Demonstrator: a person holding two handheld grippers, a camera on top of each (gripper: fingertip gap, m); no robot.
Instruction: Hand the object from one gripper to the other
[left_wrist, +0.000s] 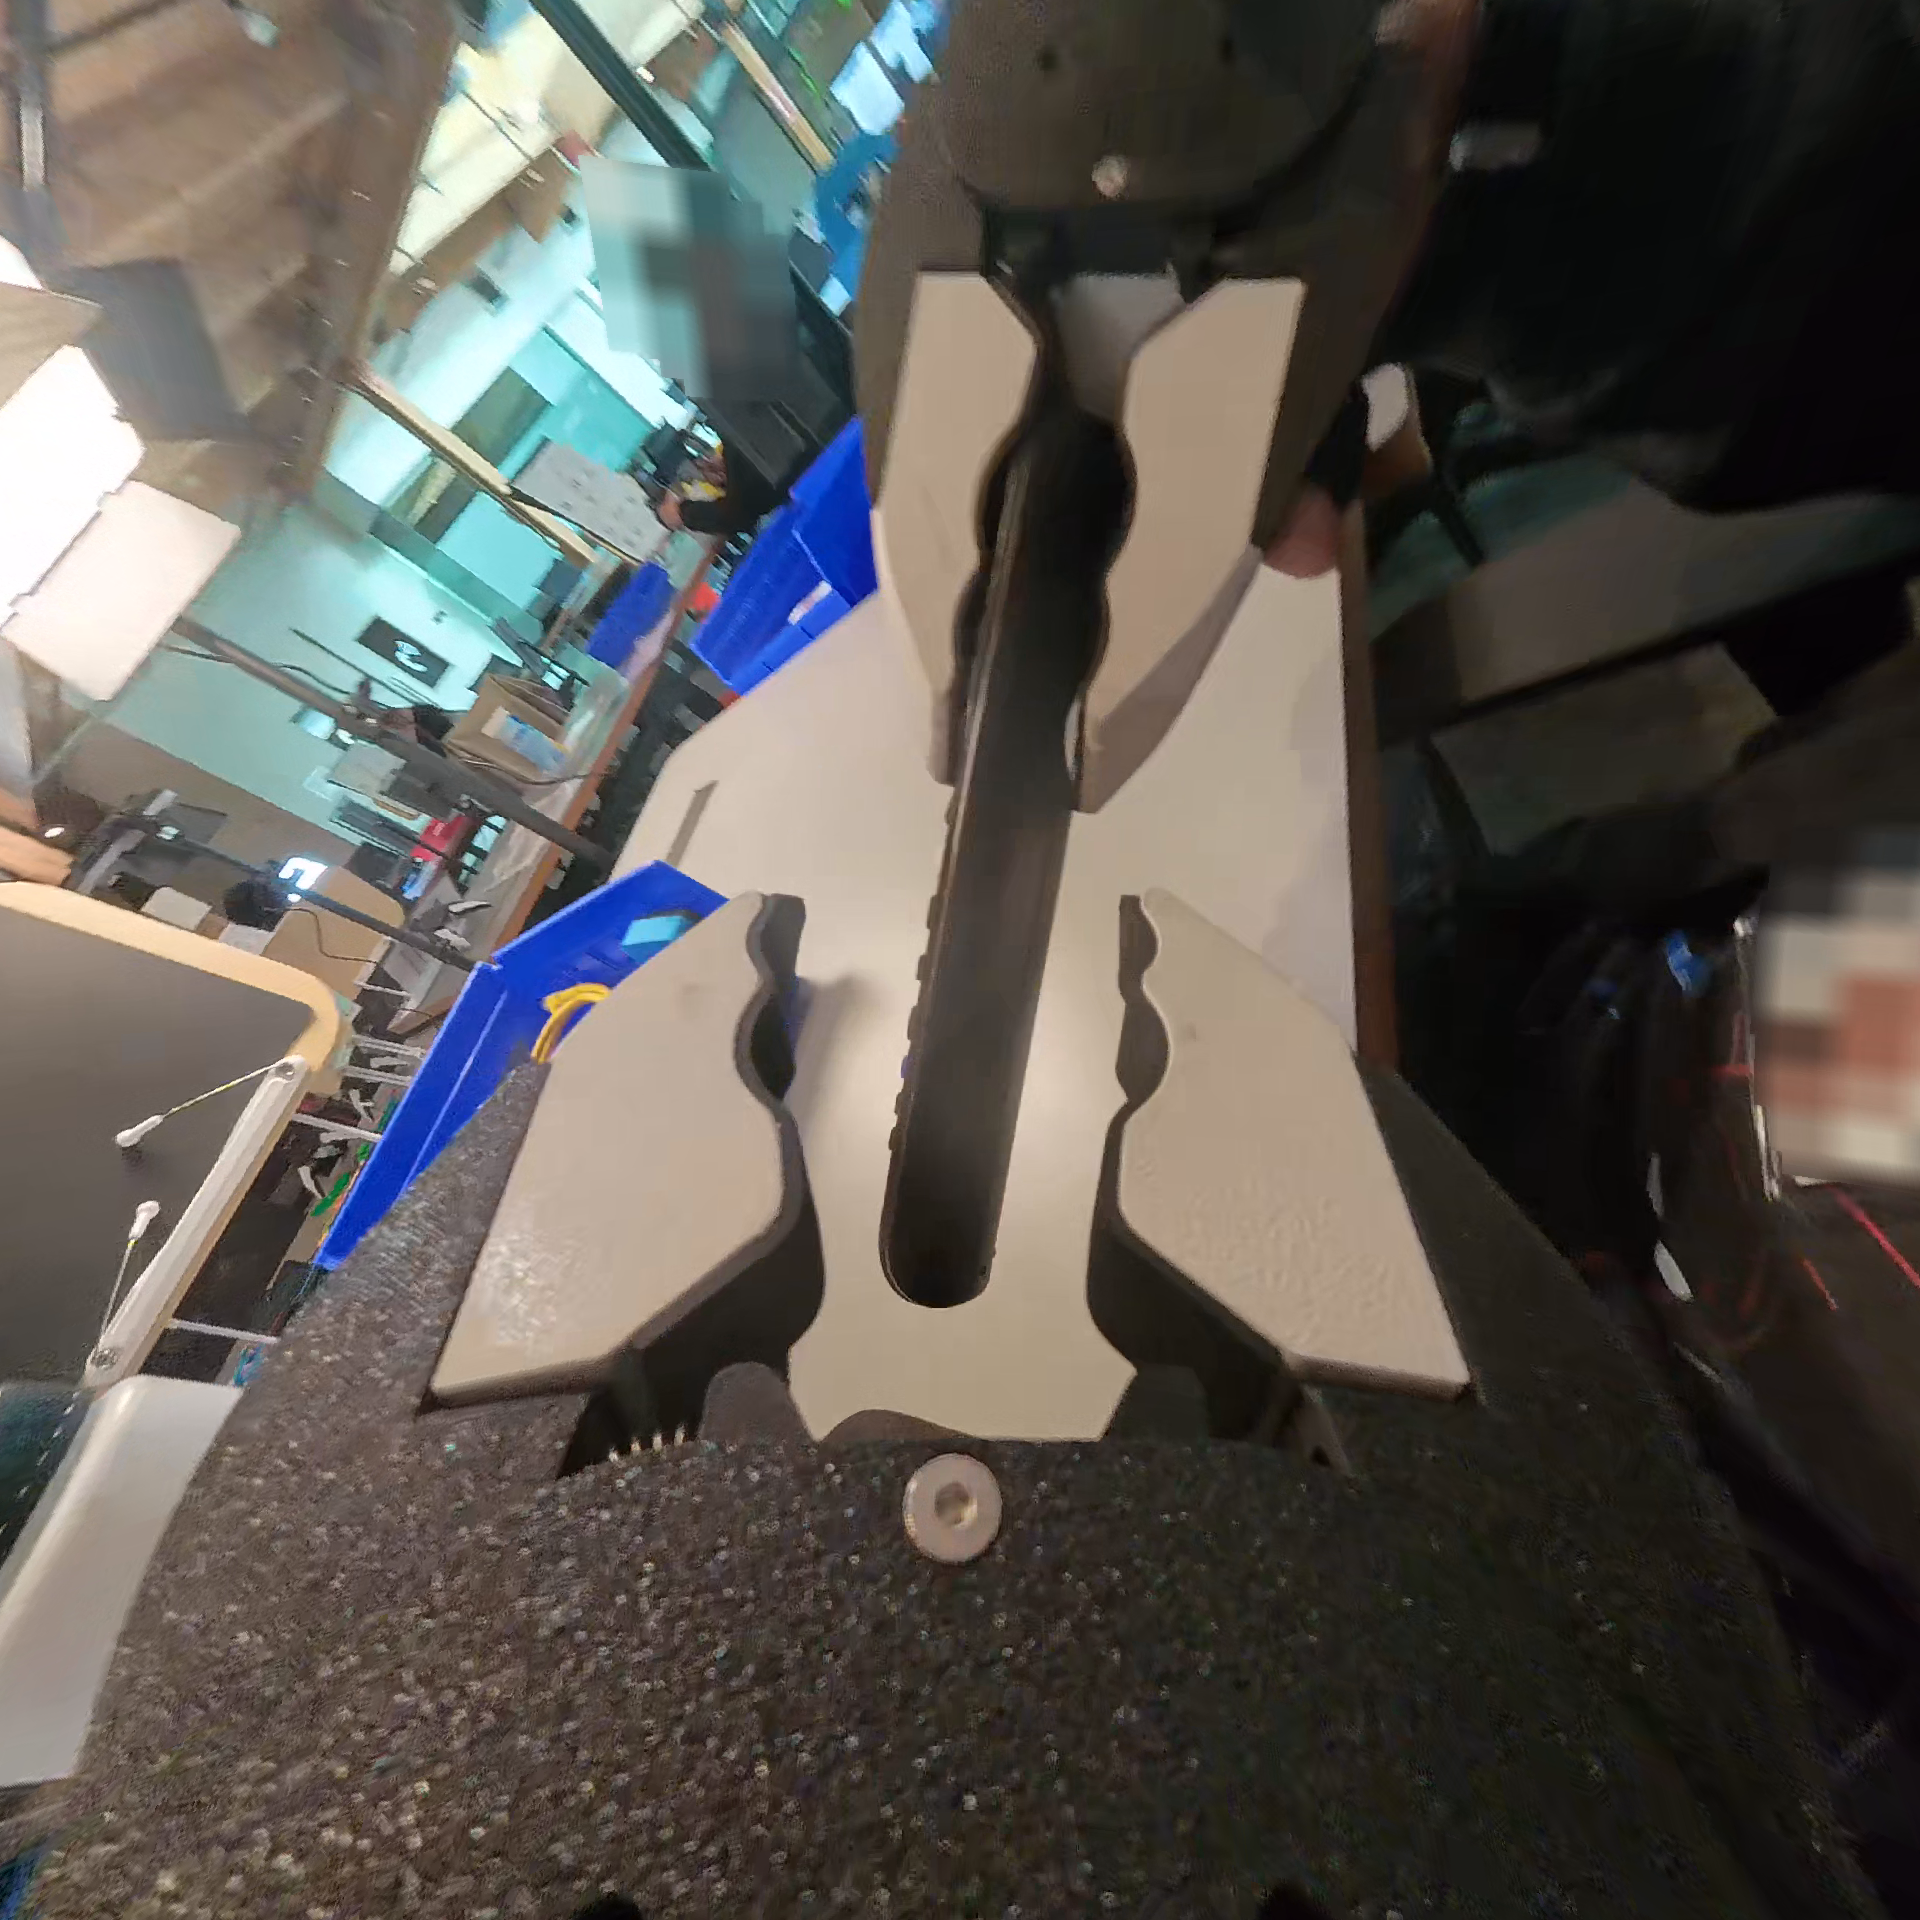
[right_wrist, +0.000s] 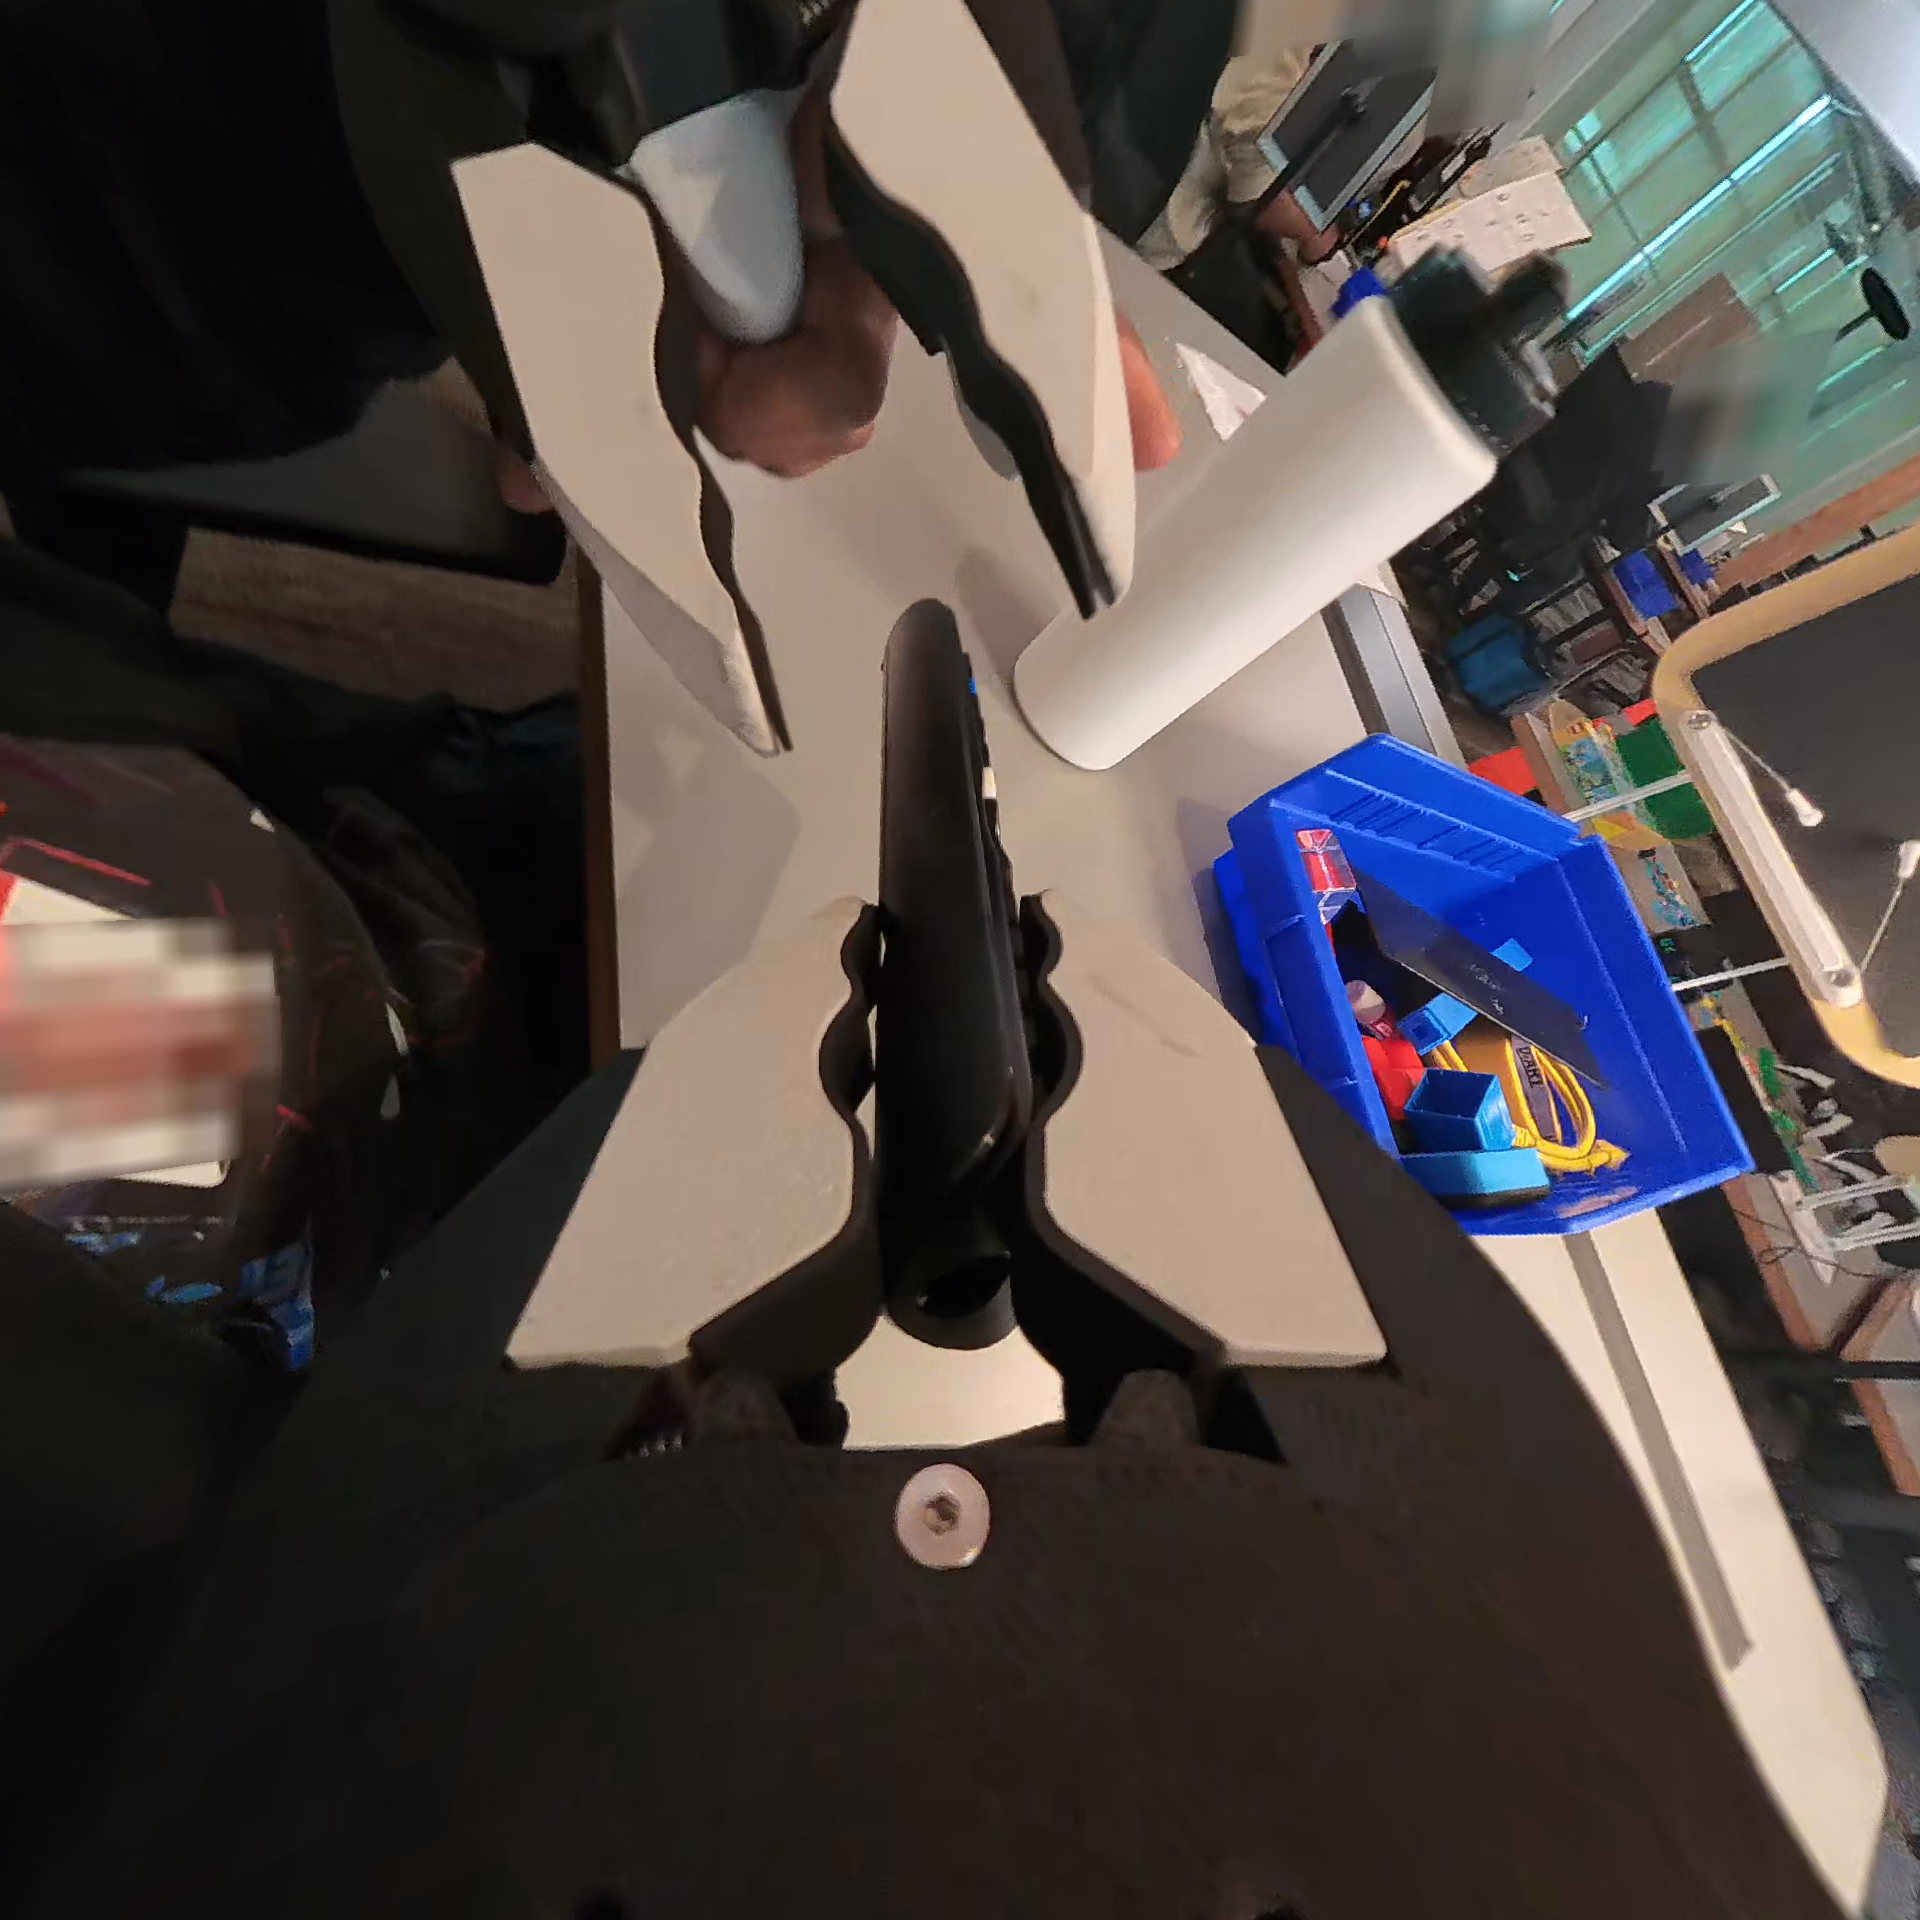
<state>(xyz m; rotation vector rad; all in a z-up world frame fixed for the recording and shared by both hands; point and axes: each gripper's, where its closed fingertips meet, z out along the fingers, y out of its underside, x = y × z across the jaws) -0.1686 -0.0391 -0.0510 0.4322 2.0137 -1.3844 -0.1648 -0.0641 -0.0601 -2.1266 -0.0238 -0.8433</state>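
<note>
**Black remote held in the right gripper, left gripper open around its free end**

On the left side of the left wrist view, a blue plastic bin (left_wrist: 457, 1049) sits on the white tabletop (left_wrist: 1226, 727), just beside the left gripper (left_wrist: 961, 935). That gripper's two grey, wavy-edged fingers (left_wrist: 644, 1143) stand wide apart. The long, slim black remote control with small side buttons (left_wrist: 987, 987) reaches into the gap between them, touching neither finger. Farther up the same view, the right gripper (left_wrist: 1013, 769) is clamped on the remote's far portion.

In the right wrist view, the right gripper (right_wrist: 951, 914) has its fingers pressed against both sides of the remote (right_wrist: 935, 883), which points straight ahead with its rounded tip free. Beyond that tip, the left gripper (right_wrist: 935, 675) faces it, its fingers spread to either side of the tip without contact. A person's hand (right_wrist: 800, 384) grips its white handle. To the right, a white cylinder-shaped part (right_wrist: 1236, 551) slants above the table (right_wrist: 1143, 852), and the blue bin (right_wrist: 1621, 997) holds yellow cable and small blue and red pieces.
</note>
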